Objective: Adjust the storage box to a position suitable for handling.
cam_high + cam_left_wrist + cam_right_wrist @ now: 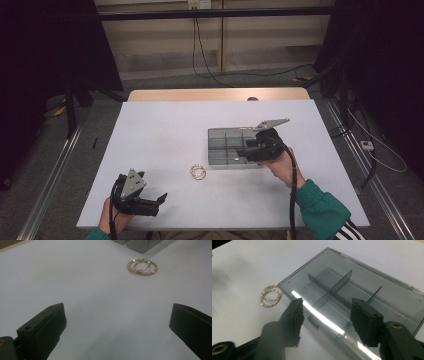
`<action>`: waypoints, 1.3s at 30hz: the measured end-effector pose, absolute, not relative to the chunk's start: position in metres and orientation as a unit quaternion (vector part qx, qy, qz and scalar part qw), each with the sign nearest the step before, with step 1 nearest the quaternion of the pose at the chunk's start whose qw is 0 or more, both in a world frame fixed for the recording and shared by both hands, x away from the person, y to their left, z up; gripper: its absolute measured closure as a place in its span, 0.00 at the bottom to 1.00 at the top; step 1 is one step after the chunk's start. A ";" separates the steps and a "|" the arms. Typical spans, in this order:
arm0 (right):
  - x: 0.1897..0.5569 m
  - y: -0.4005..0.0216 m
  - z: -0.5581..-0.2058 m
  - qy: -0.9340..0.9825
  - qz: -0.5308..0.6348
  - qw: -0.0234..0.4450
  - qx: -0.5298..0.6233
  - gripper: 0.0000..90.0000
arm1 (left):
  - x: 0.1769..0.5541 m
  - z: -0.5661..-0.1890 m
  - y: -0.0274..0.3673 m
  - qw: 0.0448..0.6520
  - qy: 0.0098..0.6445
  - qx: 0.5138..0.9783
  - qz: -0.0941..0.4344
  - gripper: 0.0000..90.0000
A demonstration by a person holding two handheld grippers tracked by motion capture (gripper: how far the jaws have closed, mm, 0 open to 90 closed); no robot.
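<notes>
Two gold hoop earrings (pixel 198 172) lie linked on the white table (pixel 160 135), just left of the smoky compartment box (pixel 225 145), none yet in a compartment.

At the box's near right, the right gripper (pixel 325 315) hovers over the dividers with jaws apart and nothing between them; the compartments that can be seen look empty. The left gripper (pixel 116 327) waits at the near left, jaws wide apart, pointed at the earrings. Judged from this, picking up and stowing the earrings is all still to do. No brand, label or writing can be read.
</notes>
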State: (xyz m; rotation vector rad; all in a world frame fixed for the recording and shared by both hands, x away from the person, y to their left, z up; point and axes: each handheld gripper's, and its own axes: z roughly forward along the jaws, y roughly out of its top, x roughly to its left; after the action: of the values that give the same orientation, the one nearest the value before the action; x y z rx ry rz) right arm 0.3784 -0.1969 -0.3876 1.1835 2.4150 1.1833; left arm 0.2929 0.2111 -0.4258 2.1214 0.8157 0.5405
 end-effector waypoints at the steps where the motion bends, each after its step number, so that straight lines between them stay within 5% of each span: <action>1: 0.374 -0.199 -0.388 0.817 0.401 0.103 0.400 0.43 | 0.293 -0.426 0.211 0.391 0.321 0.836 0.213 0.01; 19: 0.325 -0.211 -0.403 0.814 0.434 0.084 0.375 0.06 | 0.293 -0.426 0.212 0.394 0.319 0.835 0.212 0.01; 39: 0.319 -0.205 -0.423 0.820 0.431 0.070 0.369 0.00 | 0.293 -0.426 0.211 0.393 0.317 0.836 0.213 0.01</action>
State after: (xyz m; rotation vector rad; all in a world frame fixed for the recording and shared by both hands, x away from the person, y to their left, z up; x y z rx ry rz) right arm 0.3190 -0.2052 -0.4229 1.1106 2.4684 1.2967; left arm 0.2933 0.2111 -0.4264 2.1226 0.8048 0.5402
